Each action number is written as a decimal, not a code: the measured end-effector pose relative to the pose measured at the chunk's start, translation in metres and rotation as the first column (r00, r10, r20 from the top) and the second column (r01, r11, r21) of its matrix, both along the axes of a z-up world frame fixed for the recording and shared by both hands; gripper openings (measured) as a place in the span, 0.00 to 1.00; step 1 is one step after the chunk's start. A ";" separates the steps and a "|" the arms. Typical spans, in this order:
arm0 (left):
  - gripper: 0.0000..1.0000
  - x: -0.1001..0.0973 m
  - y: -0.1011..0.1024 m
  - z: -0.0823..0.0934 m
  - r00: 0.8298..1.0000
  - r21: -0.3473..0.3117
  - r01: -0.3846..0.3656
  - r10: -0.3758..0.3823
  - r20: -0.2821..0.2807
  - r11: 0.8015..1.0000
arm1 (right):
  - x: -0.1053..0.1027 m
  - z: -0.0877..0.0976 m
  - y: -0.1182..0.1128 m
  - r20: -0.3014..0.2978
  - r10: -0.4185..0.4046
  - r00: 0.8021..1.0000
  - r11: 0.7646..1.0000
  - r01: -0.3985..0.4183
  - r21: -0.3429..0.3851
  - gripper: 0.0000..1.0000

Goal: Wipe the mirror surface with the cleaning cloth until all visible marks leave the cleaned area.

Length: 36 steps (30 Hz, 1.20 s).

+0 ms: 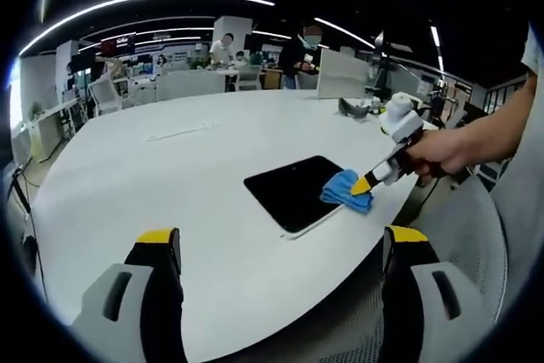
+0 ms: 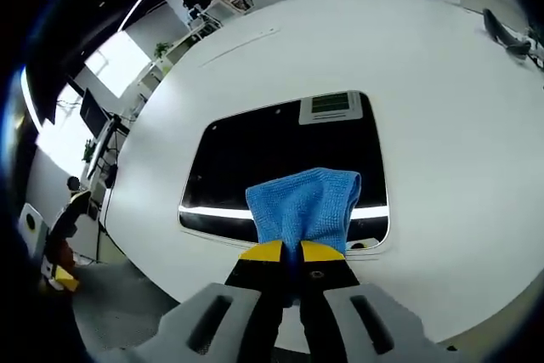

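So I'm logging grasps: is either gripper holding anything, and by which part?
The right gripper pinches the blue cloth by its near bunched edge, the rest lying on the mirror. The left gripper holds nothing.

No text, label, brand or number can be read in either view. In the left gripper view a dark wall screen far beyond the jaws carries light marks too small and blurred to make out. In the right gripper view the mirror ahead of the jaws reflects a ceiling vent, with no lettering on it
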<state>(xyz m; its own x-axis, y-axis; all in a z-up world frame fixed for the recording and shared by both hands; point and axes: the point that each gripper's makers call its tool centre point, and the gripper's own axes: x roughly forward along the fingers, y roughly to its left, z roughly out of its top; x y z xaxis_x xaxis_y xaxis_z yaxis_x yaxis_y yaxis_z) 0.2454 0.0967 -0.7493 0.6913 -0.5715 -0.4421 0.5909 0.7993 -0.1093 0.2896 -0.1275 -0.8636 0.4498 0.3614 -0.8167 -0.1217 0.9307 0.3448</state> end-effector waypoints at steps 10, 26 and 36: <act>0.99 -0.001 -0.002 0.000 1.000 0.017 0.005 -0.005 0.021 1.000 | 0.000 0.001 -0.009 -0.001 -0.007 1.000 1.000 0.007 -0.004 0.00; 0.99 -0.004 -0.006 0.000 1.000 -0.015 -0.010 0.010 -0.002 1.000 | 0.000 0.000 -0.030 -0.003 -0.029 1.000 0.999 0.029 -0.014 0.00; 0.99 -0.008 -0.009 -0.008 0.999 0.001 0.027 -0.027 -0.032 1.000 | 0.000 0.001 -0.041 -0.002 -0.048 0.999 0.999 0.048 -0.013 0.00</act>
